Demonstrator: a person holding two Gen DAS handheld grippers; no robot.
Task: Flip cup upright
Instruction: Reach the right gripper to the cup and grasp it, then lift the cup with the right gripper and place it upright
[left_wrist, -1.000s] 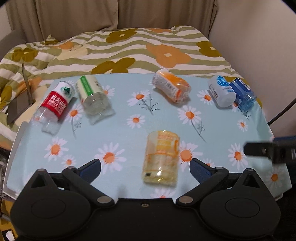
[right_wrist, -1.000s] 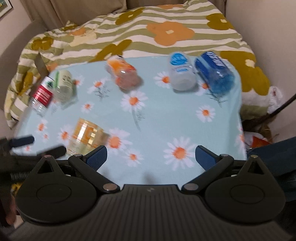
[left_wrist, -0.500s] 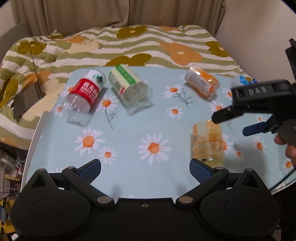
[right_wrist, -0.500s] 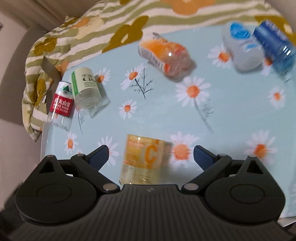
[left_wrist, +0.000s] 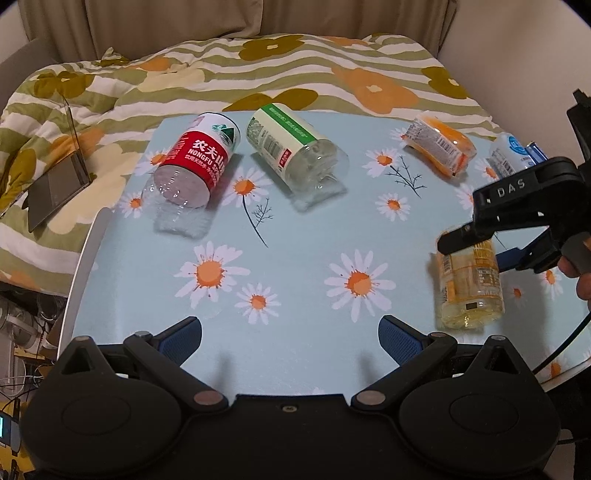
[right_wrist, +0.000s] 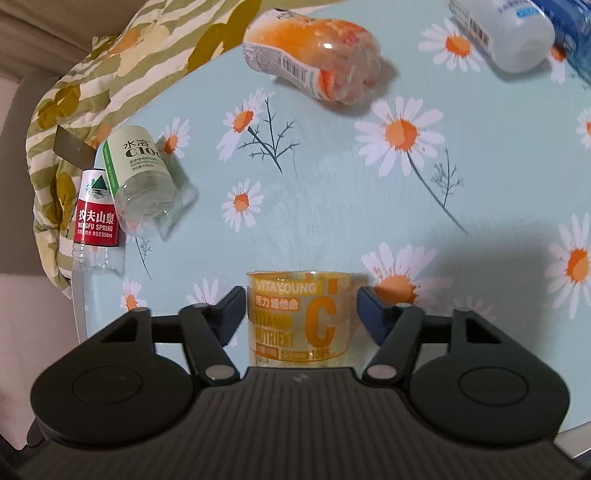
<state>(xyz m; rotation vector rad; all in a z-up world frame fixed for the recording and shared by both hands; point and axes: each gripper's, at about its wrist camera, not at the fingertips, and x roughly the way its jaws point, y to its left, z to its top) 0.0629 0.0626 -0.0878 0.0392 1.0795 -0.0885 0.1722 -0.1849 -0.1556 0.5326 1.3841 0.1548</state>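
R gripper (right_wrist: 301, 301) open, straddling yellow cup (right_wrist: 299, 321).

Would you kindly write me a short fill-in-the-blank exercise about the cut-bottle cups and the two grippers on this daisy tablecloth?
1. The right gripper has its open fingers on either side of the ______ cup printed VITAYOUNG.
2. The left gripper is open and holds ______.
3. The red-labelled cup lies on its ______ beside the green-labelled cup.
4. The tablecloth is printed with ______.

Missing words: yellow; nothing; side; daisies
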